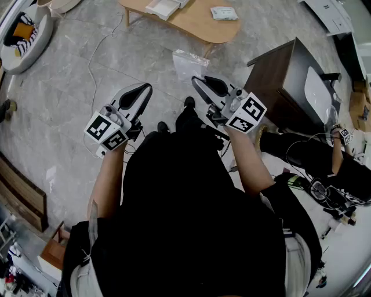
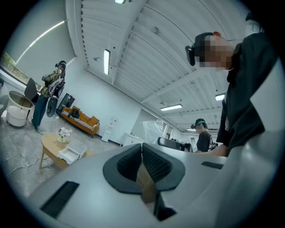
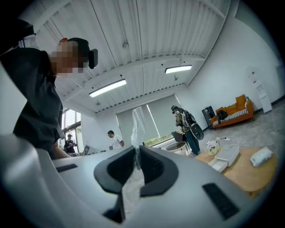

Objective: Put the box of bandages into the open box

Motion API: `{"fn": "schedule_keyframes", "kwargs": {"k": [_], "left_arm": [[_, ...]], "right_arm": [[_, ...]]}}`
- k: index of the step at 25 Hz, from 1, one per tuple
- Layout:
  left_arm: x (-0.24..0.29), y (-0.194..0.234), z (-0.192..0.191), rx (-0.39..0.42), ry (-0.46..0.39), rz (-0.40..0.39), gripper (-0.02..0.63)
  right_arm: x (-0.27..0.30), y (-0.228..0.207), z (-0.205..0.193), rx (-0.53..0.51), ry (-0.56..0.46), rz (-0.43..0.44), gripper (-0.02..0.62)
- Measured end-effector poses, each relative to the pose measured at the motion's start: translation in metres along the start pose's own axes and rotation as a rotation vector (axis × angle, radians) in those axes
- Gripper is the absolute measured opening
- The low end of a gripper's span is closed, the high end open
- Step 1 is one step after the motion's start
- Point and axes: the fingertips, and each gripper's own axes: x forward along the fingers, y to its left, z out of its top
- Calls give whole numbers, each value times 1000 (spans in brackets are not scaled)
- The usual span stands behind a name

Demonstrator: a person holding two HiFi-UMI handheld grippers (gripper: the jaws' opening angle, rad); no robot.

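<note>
Both grippers are held up in front of the person's dark-clothed body, well short of the wooden table (image 1: 197,24). On that table lie a white open box (image 1: 164,7) and a small white packet (image 1: 224,13). My right gripper (image 1: 199,81) is shut on a clear plastic bag (image 1: 188,62); in the right gripper view the film (image 3: 136,129) rises from between the pads. My left gripper (image 1: 145,89) has its jaws together; only a thin brown sliver shows in the gap, and I cannot tell what it is. The right gripper view also shows the open box (image 3: 227,155) and the packet (image 3: 261,156) far off.
A dark brown cabinet (image 1: 284,72) stands to the right, with a seated person (image 1: 324,159) and cables beside it. A white cable (image 1: 93,64) runs over the grey floor. A round seat (image 1: 20,35) sits at the far left. Other people stand in the background.
</note>
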Motion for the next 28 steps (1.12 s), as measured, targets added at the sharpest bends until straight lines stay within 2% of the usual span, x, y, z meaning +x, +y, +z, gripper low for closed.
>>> {"fn": "schedule_keyframes", "kwargs": {"k": [19,28], "left_arm": [[25,-5,-18,-44,44,-46,20],[71,11,-10,-35,47,-36,21]], "right_arm": [[-18,-20,2,25,-39,-47,31],[-23,-67,15,49,-61,-26,31]]}}
